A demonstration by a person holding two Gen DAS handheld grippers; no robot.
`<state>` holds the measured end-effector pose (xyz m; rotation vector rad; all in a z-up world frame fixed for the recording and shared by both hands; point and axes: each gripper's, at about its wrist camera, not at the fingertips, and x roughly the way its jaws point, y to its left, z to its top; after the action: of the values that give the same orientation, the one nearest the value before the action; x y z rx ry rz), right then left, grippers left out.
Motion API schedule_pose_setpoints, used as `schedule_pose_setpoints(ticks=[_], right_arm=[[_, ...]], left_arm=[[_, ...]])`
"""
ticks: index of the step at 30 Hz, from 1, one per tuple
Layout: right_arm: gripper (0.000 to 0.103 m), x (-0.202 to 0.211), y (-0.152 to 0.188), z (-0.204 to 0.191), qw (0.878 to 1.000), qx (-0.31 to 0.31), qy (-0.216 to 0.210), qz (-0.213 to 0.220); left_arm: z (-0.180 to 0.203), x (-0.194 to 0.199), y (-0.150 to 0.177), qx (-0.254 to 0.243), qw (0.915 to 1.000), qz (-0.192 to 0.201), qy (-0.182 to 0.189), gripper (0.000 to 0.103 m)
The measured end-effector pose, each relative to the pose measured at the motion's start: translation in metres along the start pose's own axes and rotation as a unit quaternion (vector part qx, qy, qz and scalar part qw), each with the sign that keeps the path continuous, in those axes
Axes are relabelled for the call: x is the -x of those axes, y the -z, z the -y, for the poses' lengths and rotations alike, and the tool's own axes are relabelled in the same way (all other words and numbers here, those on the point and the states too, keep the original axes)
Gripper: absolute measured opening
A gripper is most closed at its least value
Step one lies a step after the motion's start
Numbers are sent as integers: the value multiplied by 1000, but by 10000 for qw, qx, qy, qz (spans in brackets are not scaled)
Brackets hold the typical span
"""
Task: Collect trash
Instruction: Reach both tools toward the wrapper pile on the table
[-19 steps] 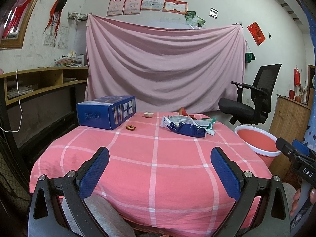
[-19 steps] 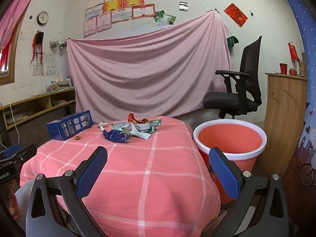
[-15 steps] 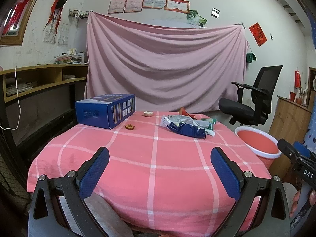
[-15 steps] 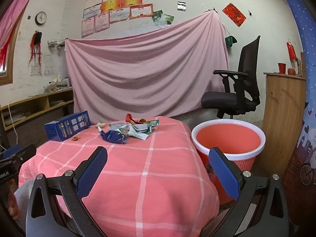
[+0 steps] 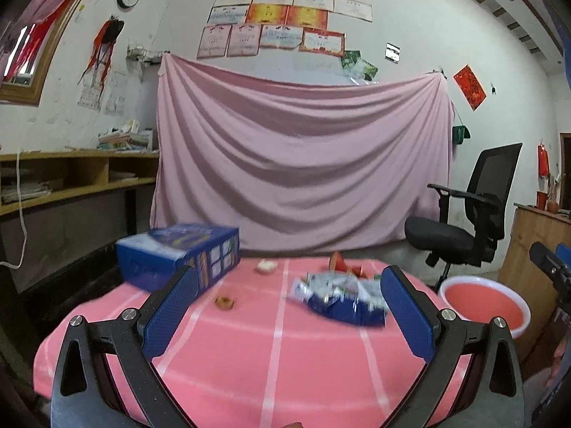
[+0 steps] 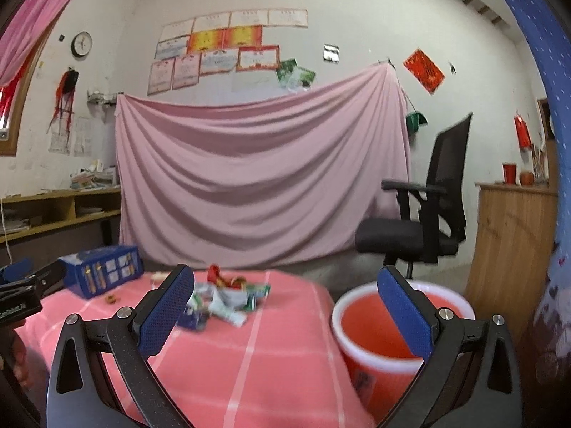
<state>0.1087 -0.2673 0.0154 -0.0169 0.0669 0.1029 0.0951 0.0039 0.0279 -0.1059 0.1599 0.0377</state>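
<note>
Both my grippers hang above the near edge of a table covered in a pink cloth with white check lines (image 5: 278,349). My left gripper (image 5: 289,315) has its jaws spread wide with nothing between them; my right gripper (image 6: 285,315) is likewise wide apart and empty.

The trash is a loose heap of crumpled foil and plastic snack wrappers, blue, white, green and red (image 5: 339,294), lying toward the far right part of the table. Motion blur smears it, so I cannot count the pieces. A small brown scrap (image 5: 225,301) lies apart, nearer the middle, and a small pale piece (image 5: 266,266) sits by the far edge. A blue printed cardboard box (image 5: 178,258) rests at the far left corner.

A round red plastic bin with a white rim (image 6: 392,324) stands on the floor just beside the table's right edge.

I judge the wrappers feather-light, limp and slick; a pinch on a raised crumpled fold should hold better than a flat edge.
</note>
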Motion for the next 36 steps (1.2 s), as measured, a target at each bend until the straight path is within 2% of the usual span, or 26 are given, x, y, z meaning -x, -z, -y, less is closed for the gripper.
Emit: schedule_pose_setpoints(ticks=[8, 11, 13, 14, 16, 18, 22, 27, 29, 30, 34, 35, 36], right_arm=[[103, -54, -27, 10, 9983, 30, -75, 575], [103, -79, -33, 11, 9975, 53, -238, 663], [103, -96, -30, 10, 9975, 144, -373, 591], [103, -102, -28, 9, 9975, 183, -444, 514], [103, -123, -21, 8, 9966, 258, -771, 135], [103, -138, -13, 7, 9951, 282, -920, -244], [103, -165, 9, 6, 9882, 276, -1053, -1080], [103, -186, 25, 0, 9750, 297, -1285, -1786], [97, -194, 31, -3, 9666, 355, -1458, -2079], [95, -198, 34, -5, 9609, 371, -1565, -2255], [76, -208, 44, -12, 9424, 439, -1882, -2731], [72, -211, 45, -12, 9392, 463, -1921, -2809], [70, -212, 47, -15, 9340, 501, -1991, -2923]], left_arm=[[13, -52, -31, -112, 9984, 550, 74, 101], [17, -69, -36, -180, 9974, 688, 84, 101], [16, -82, -33, -198, 9979, 610, 122, 101], [15, -89, -32, -195, 9984, 515, 126, 101], [14, -104, -28, -140, 9996, 203, 102, 101], [11, -118, -22, -67, 9998, -188, 46, 101], [13, -150, -10, -68, 9948, -1014, -45, 100], [21, -170, 5, -121, 9887, -1494, -25, 100], [21, -176, 8, -75, 9856, -1687, 39, 99], [21, -181, 10, -16, 9831, -1826, 101, 97], [15, -203, 15, 319, 9699, -2401, 258, 70], [14, -208, 17, 436, 9651, -2566, 296, 62], [12, -213, 19, 563, 9596, -2734, 356, 60]])
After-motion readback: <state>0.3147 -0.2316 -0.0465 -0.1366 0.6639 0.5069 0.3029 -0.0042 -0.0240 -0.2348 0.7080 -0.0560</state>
